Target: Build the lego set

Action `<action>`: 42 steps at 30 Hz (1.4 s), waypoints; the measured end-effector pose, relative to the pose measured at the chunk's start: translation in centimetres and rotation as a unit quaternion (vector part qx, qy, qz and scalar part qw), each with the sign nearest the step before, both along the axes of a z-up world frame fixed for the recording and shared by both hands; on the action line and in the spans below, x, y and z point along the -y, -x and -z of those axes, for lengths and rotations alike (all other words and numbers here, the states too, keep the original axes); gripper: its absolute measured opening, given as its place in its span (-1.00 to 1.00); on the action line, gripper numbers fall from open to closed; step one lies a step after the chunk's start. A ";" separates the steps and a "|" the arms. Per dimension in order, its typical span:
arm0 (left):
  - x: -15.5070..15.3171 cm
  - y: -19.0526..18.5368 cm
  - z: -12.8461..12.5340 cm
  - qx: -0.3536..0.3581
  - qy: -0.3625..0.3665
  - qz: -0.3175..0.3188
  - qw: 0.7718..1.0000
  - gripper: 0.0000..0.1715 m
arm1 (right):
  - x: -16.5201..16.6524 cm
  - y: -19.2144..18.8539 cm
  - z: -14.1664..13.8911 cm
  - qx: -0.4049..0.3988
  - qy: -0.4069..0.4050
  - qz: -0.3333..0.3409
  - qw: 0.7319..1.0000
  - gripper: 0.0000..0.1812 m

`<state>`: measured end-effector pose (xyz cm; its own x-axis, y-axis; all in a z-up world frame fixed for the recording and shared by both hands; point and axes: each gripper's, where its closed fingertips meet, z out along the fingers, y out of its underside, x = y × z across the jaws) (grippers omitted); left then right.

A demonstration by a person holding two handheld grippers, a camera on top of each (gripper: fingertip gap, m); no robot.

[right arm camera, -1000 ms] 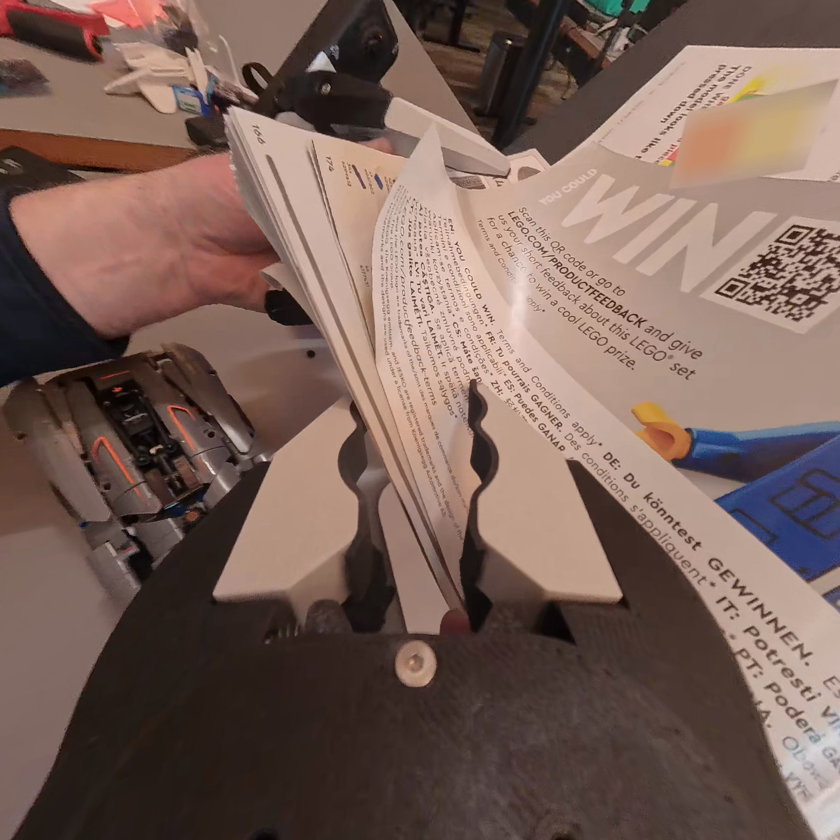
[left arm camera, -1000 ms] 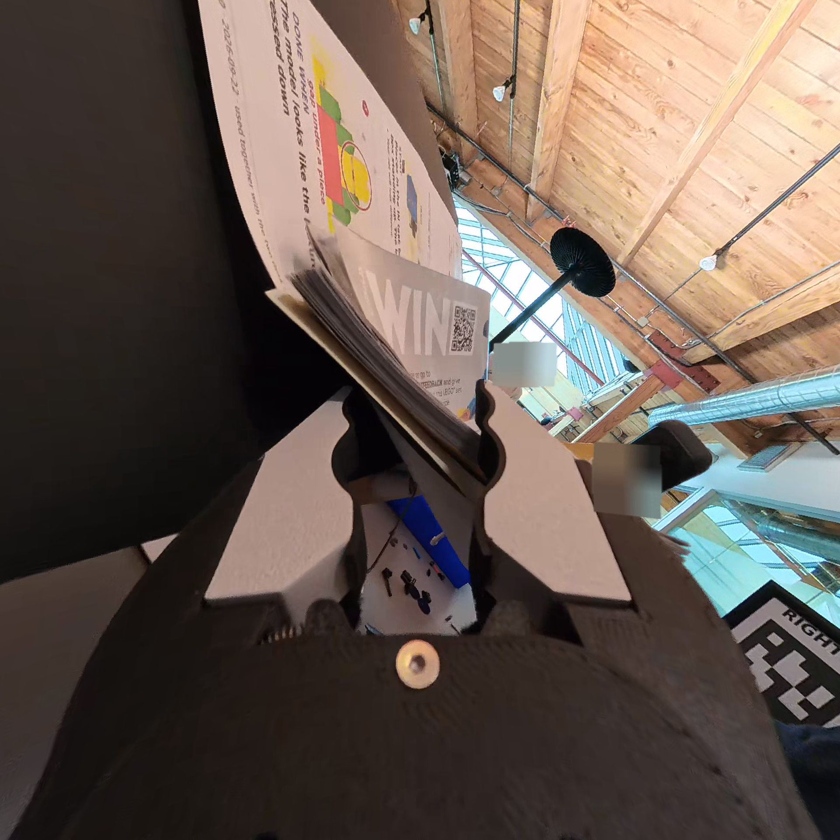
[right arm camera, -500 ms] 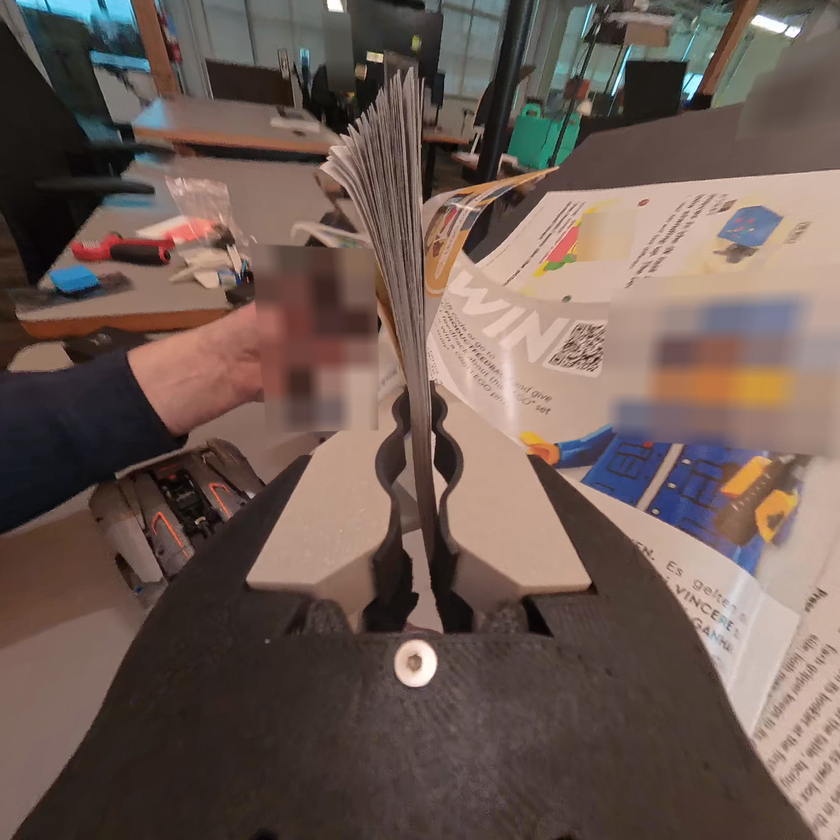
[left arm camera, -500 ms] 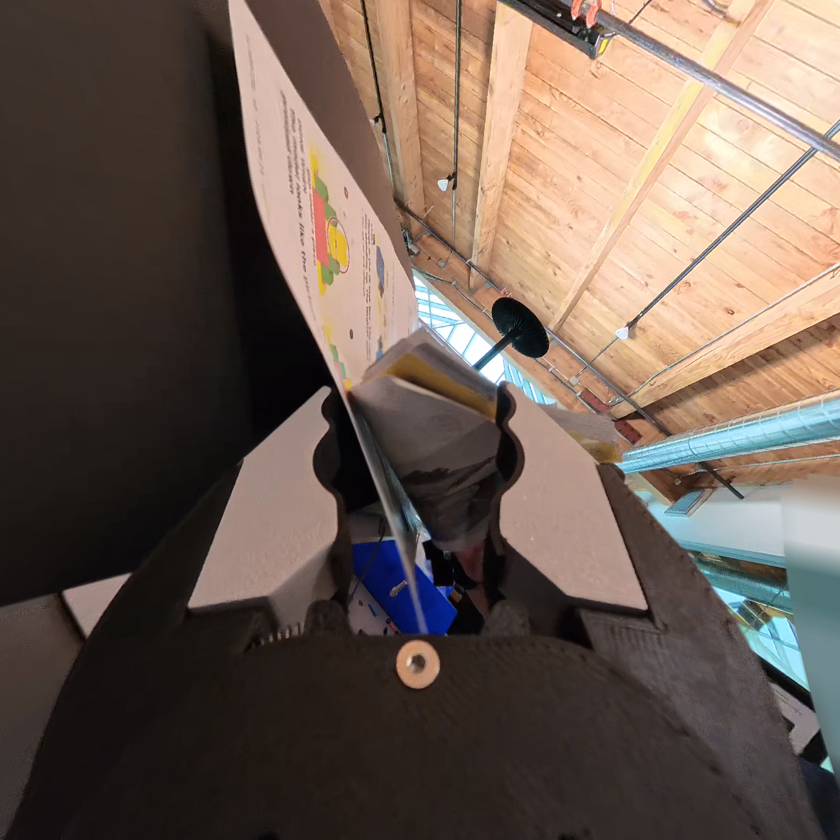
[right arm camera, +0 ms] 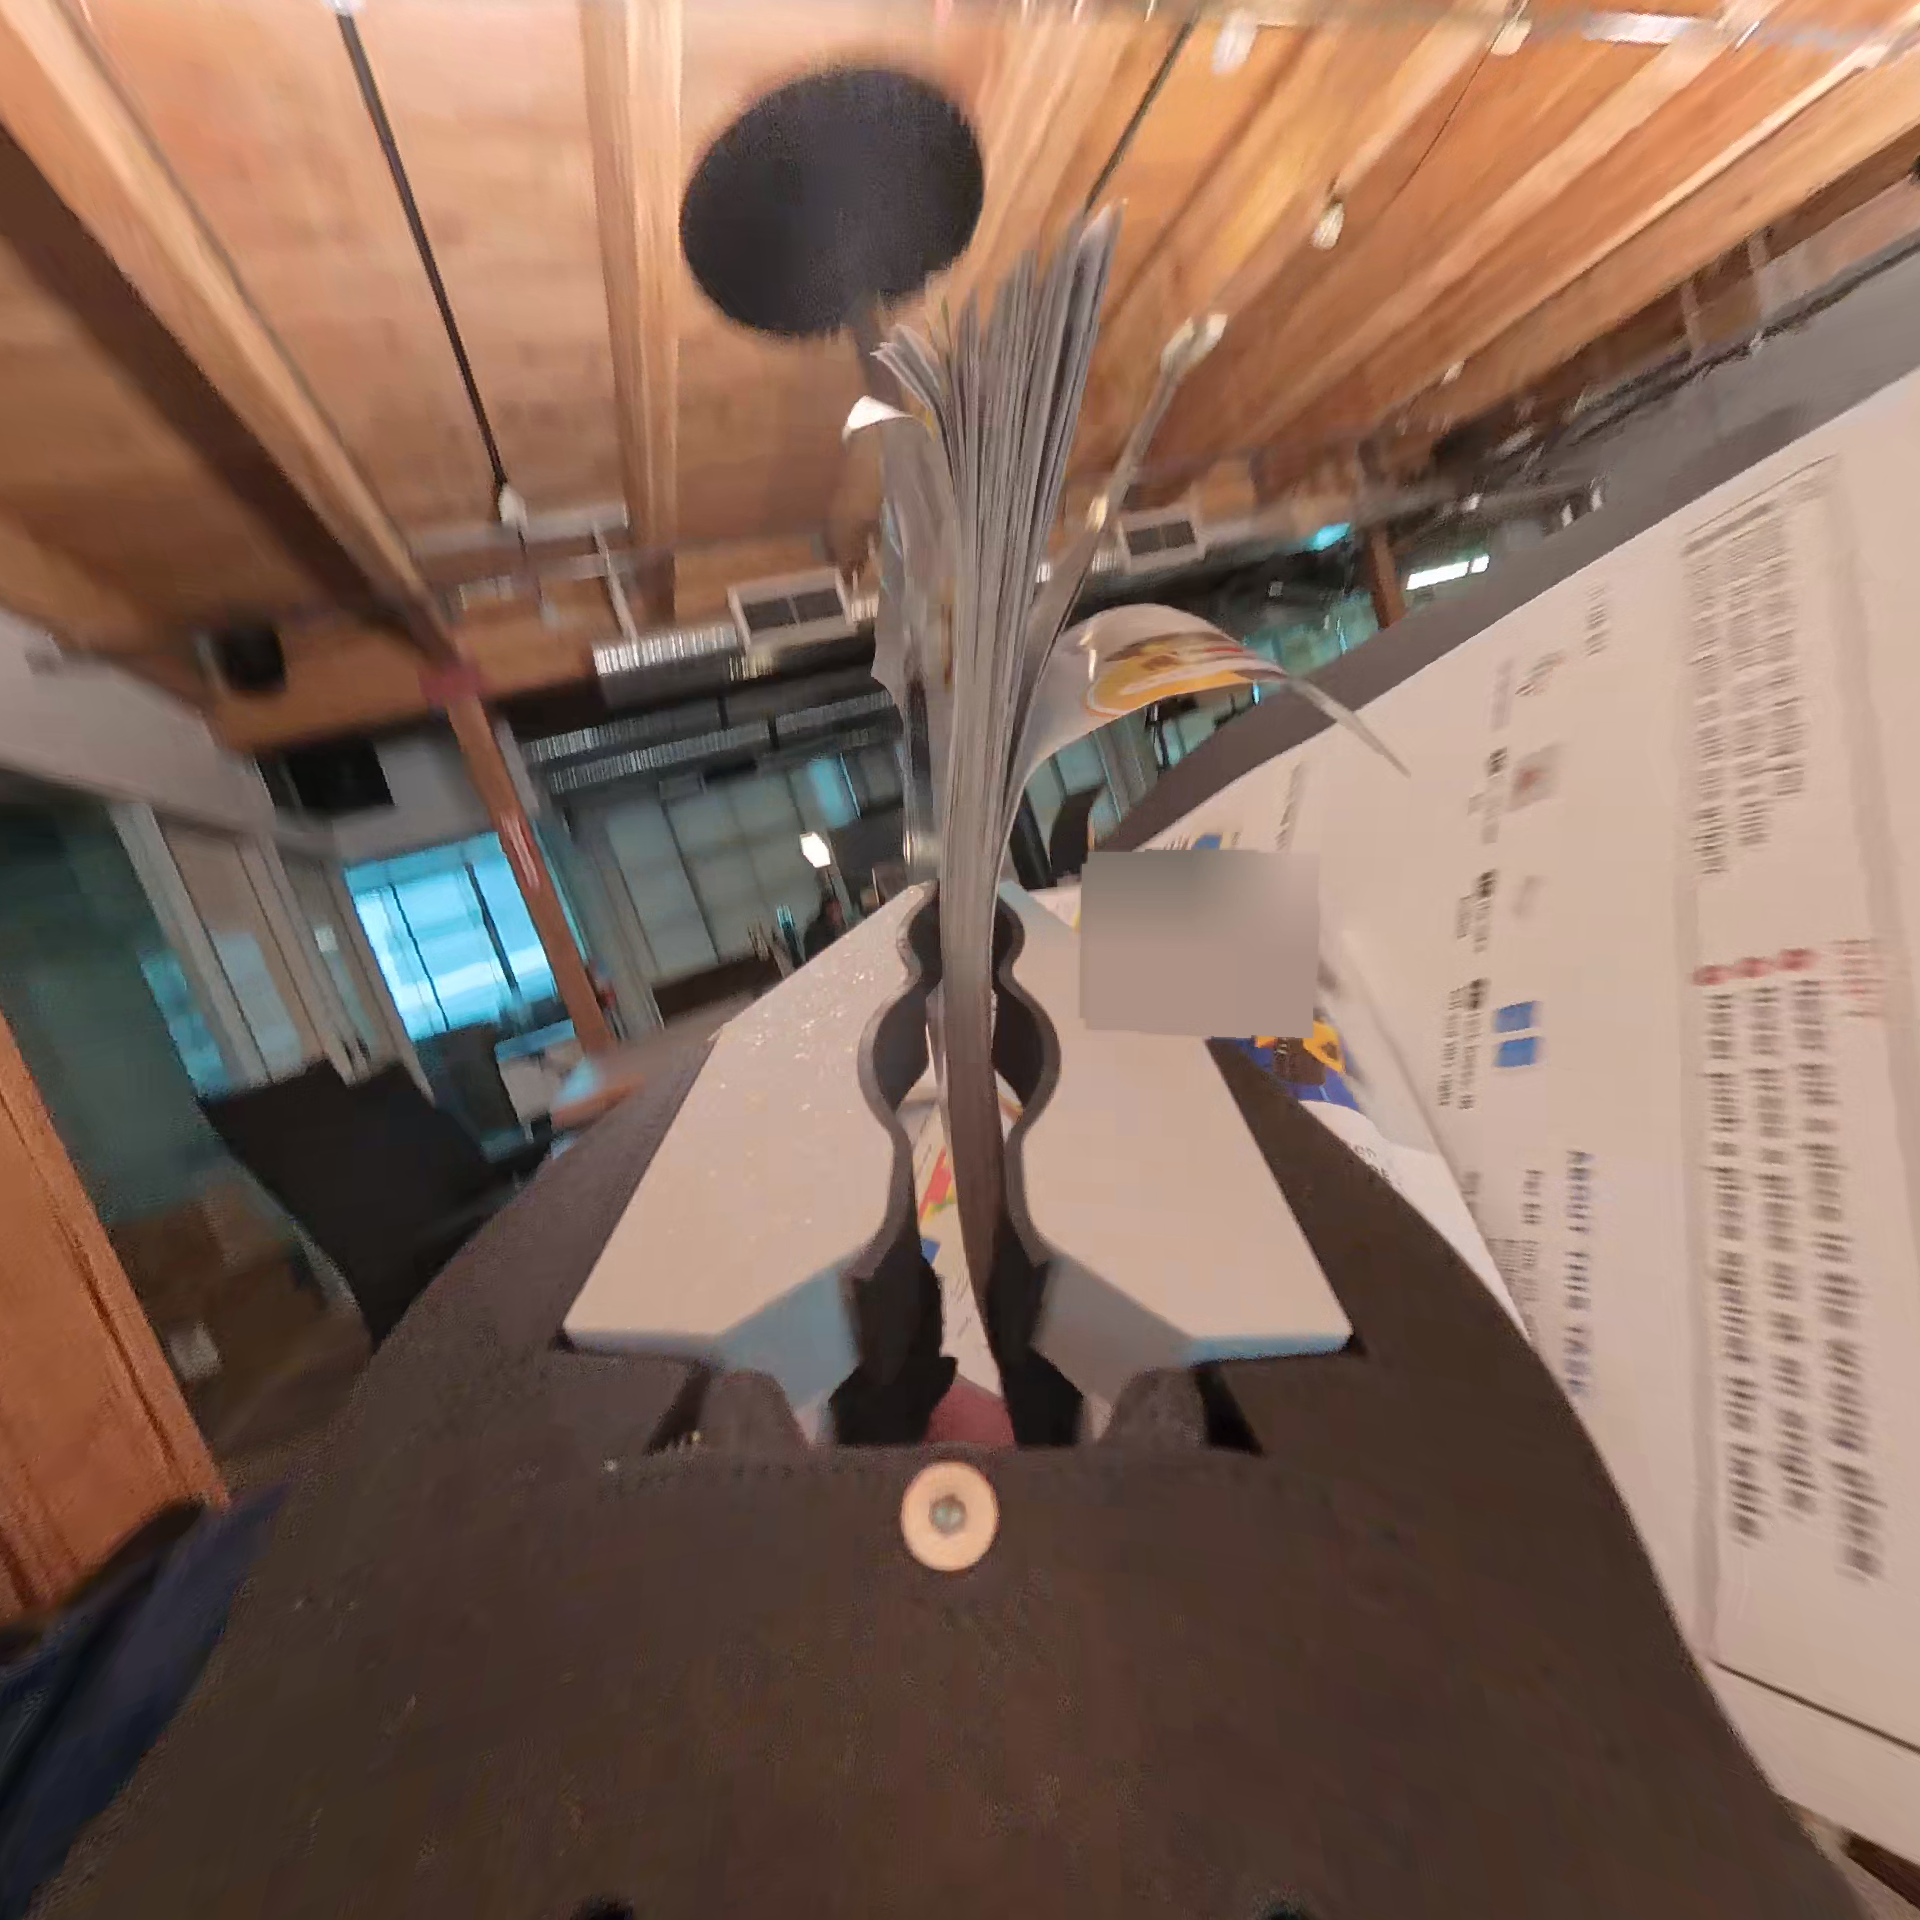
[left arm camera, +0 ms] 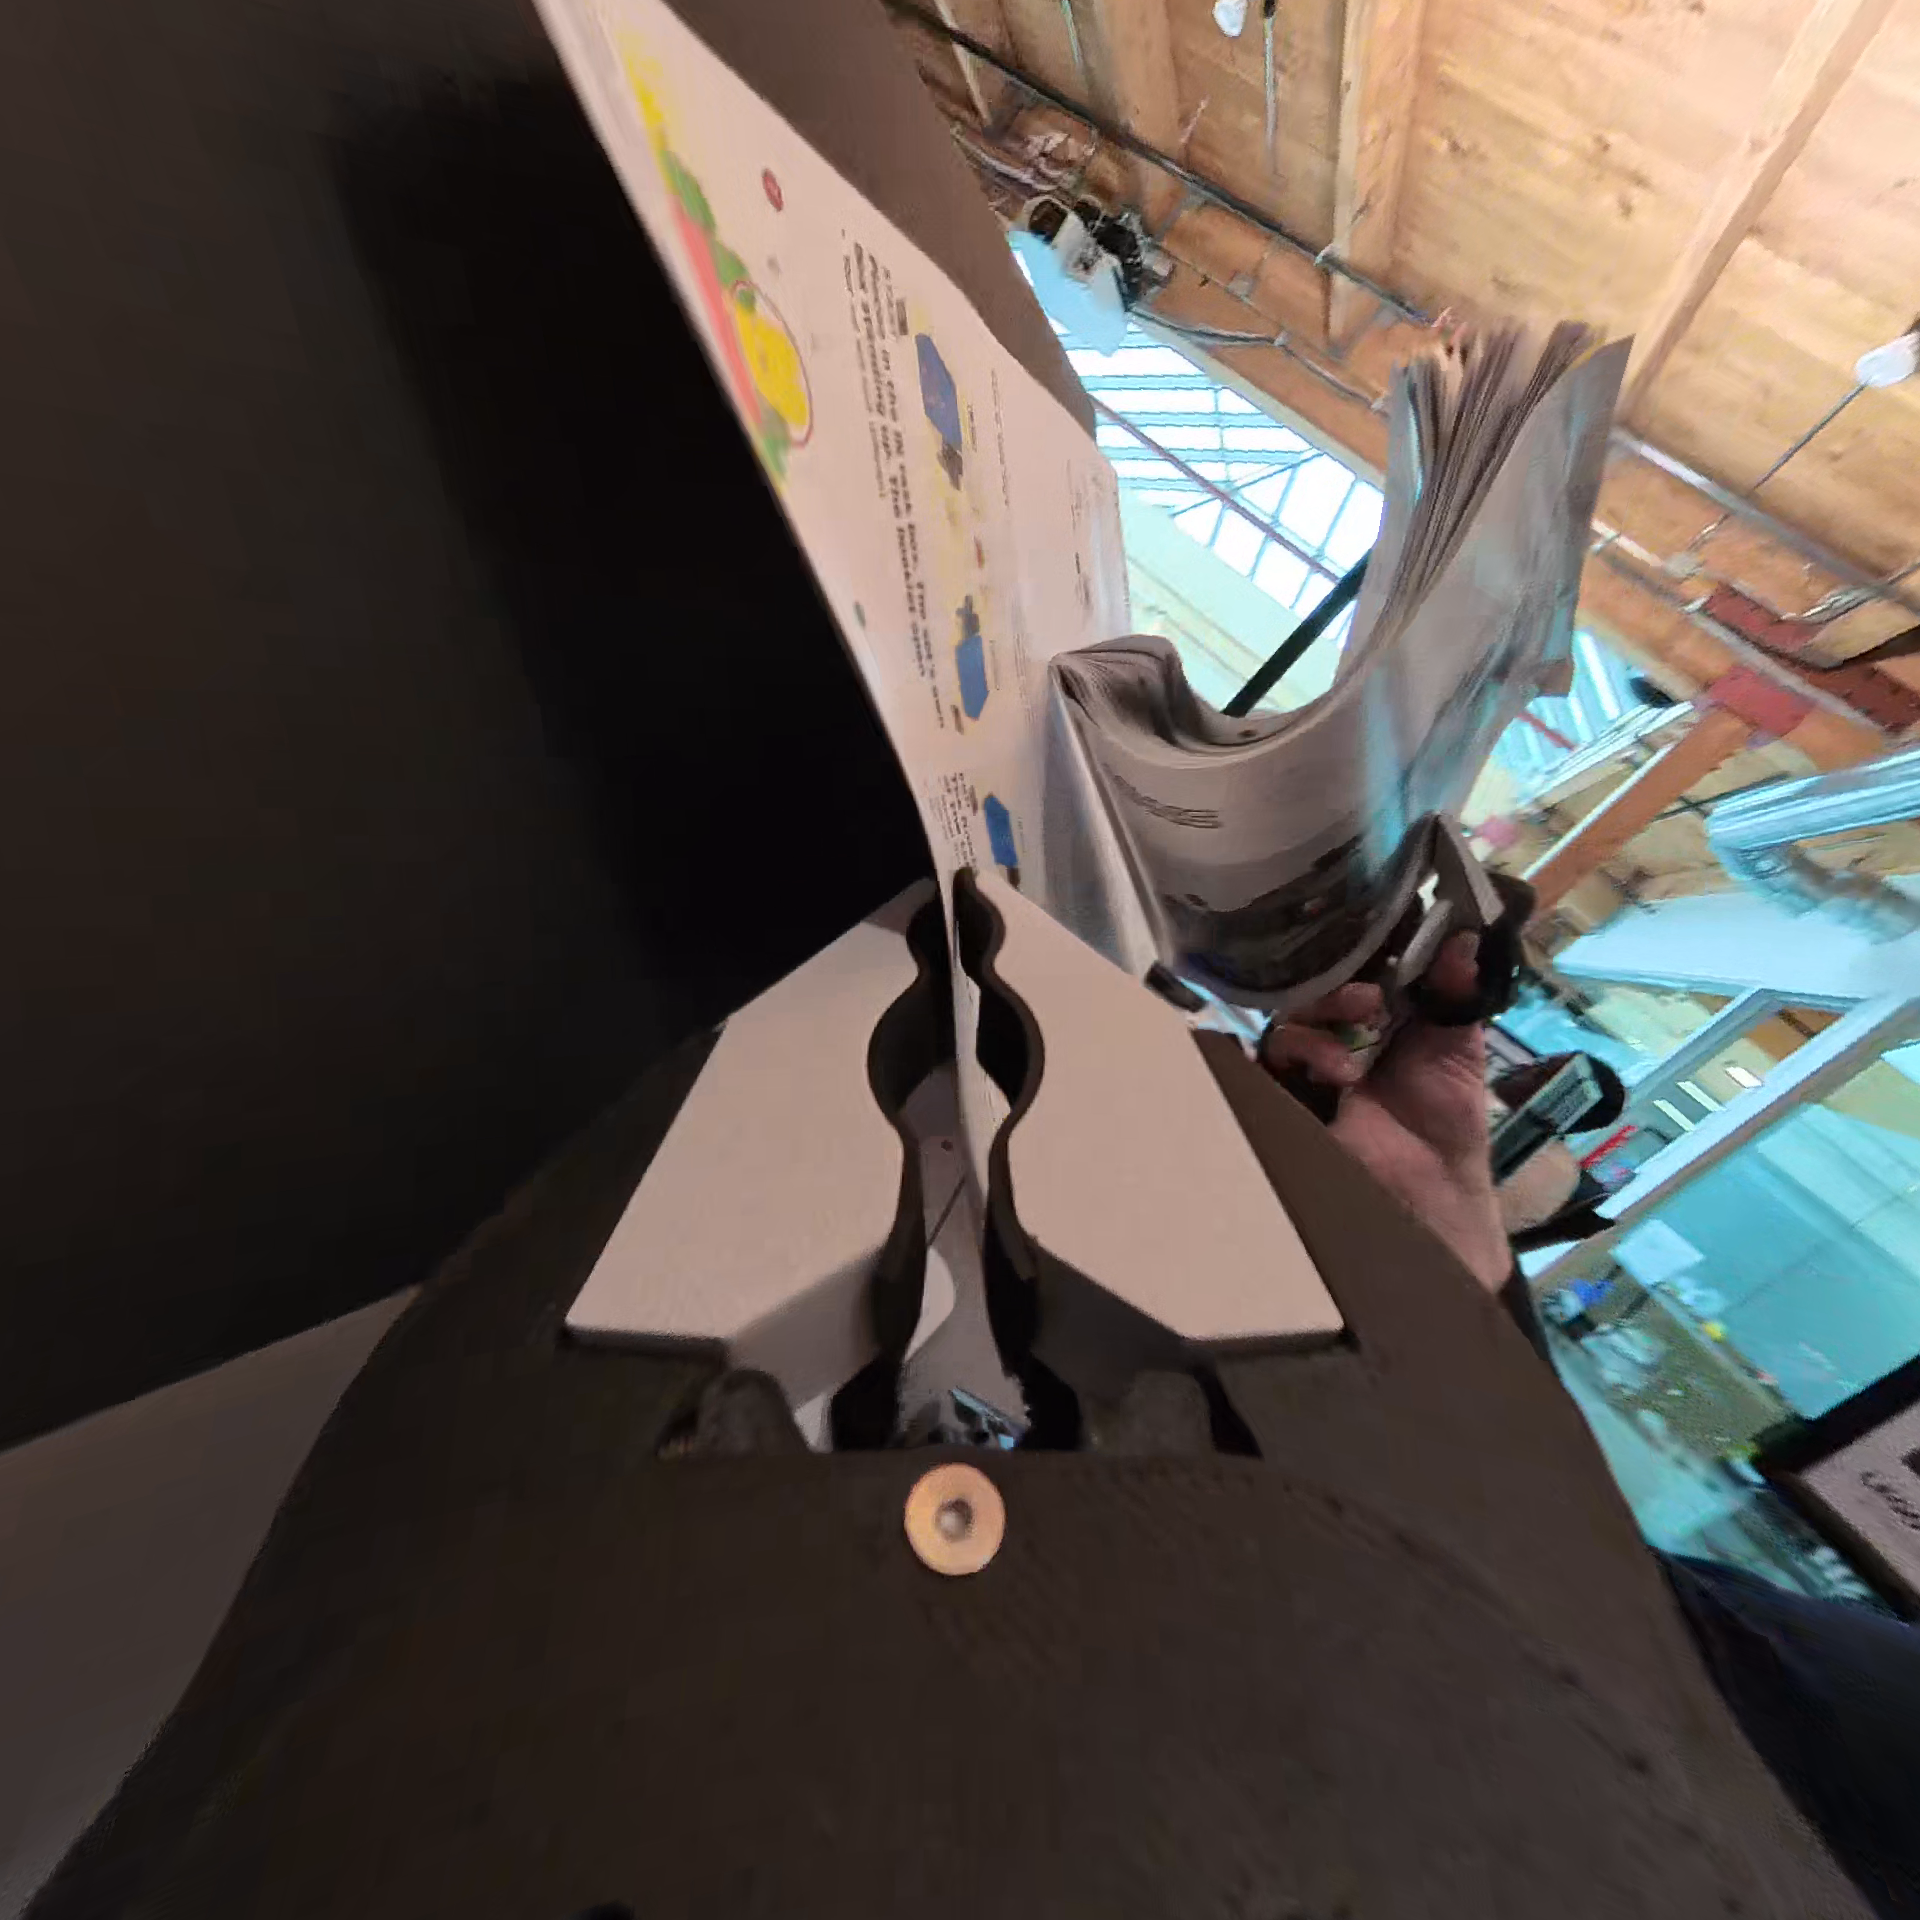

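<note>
The lego instruction booklet [left arm camera: 1247,790] is held up in the air, its pages fanned open. My left gripper [left arm camera: 961,894] is shut on a thin paper sheet [left arm camera: 862,343], white with coloured pictures, which rises to the upper left. My right gripper [right arm camera: 961,904] is shut on a thick stack of booklet pages [right arm camera: 997,582], seen edge on and fanning upward. In the left wrist view the right gripper [left arm camera: 1455,914] shows farther off, clamped on the booklet's lower edge, with a hand [left arm camera: 1403,1101] behind it. No lego model or bricks are in view.
A black board [left arm camera: 312,623] fills the left of the left wrist view. A large white printed sheet [right arm camera: 1714,1039] lies at the right of the right wrist view. Overhead are wooden ceiling beams and a black disc on a pole [right arm camera: 831,197]. A dark blue sleeve [right arm camera: 104,1714] is at the lower left. About 30 cm separates my left fingertips from my right.
The right gripper has swung upward with the pages, so the table and grey lego model left its view. The thick pages moved right, out of the left jaws, which now pinch one sheet.
</note>
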<state>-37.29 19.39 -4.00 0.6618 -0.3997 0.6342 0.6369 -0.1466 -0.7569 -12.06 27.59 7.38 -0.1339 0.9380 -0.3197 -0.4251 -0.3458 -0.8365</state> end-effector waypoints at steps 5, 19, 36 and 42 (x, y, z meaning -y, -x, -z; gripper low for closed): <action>-1.0 0.8 -2.4 -0.044 -0.003 -0.040 0.998 -1.00 | -4.0 -3.9 0.3 -0.046 0.050 0.057 0.996 -0.97; -6.1 5.3 -4.2 -0.219 0.019 -0.193 0.956 -1.00 | -8.4 -4.9 -1.8 -0.071 0.103 0.088 0.988 -0.97; -1.4 1.0 -5.4 -0.415 0.066 -0.221 0.880 -0.33 | -10.4 -3.4 0.9 -0.069 0.140 0.103 0.982 -0.98; -6.3 -9.6 -2.2 -0.452 0.067 -0.090 0.885 -0.44 | -10.6 -2.3 -0.4 -0.095 0.157 0.106 0.977 -0.97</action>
